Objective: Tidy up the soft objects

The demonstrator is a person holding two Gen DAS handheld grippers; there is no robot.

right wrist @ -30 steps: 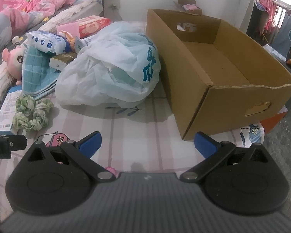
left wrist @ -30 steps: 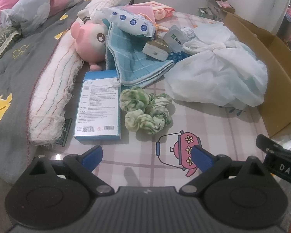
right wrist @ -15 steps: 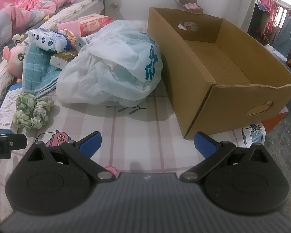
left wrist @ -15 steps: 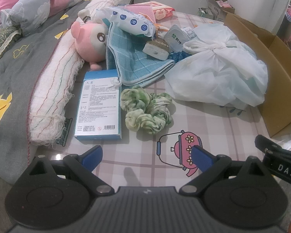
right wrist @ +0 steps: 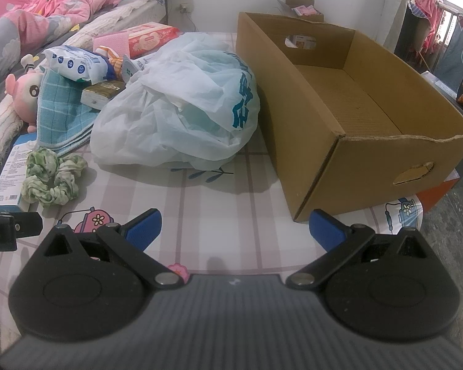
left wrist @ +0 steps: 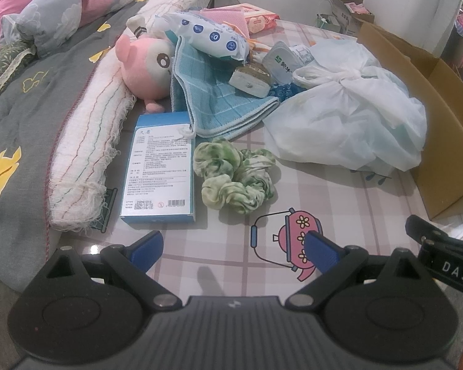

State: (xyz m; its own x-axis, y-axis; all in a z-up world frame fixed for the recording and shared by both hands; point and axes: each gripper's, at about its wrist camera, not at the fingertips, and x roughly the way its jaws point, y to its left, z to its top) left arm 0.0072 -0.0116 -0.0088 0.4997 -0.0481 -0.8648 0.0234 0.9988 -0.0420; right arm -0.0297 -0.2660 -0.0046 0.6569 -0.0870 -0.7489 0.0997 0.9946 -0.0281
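1. Straight ahead at twelve o'clock of the left gripper (left wrist: 233, 248), the green scrunchie (left wrist: 236, 178) lies on the checked tablecloth (left wrist: 339, 197), just beside the blue carton (left wrist: 160, 172) at its nine o'clock and near the white plastic bag (left wrist: 352, 117) at its two o'clock.
2. Risk, as I judge it: a low pass for the scrunchie could catch the carton's edge and drag a hard item along, because the two lie so close together.
3. Another risk: the blue towel (left wrist: 219, 104) carries a small box and packets, so pulling it would likely tip them off.
4. Slippery bag film may slide out of a shallow pinch.
5. Left gripper: spread wide, holding nothing, touching nothing.
6. Right gripper (right wrist: 234, 226): also wide apart and empty, hovering over the cloth, with the empty cardboard box (right wrist: 348, 123) at its one o'clock and the bag at eleven.
7. A pink plush toy (left wrist: 145, 61) rests at ten o'clock against the bedding.
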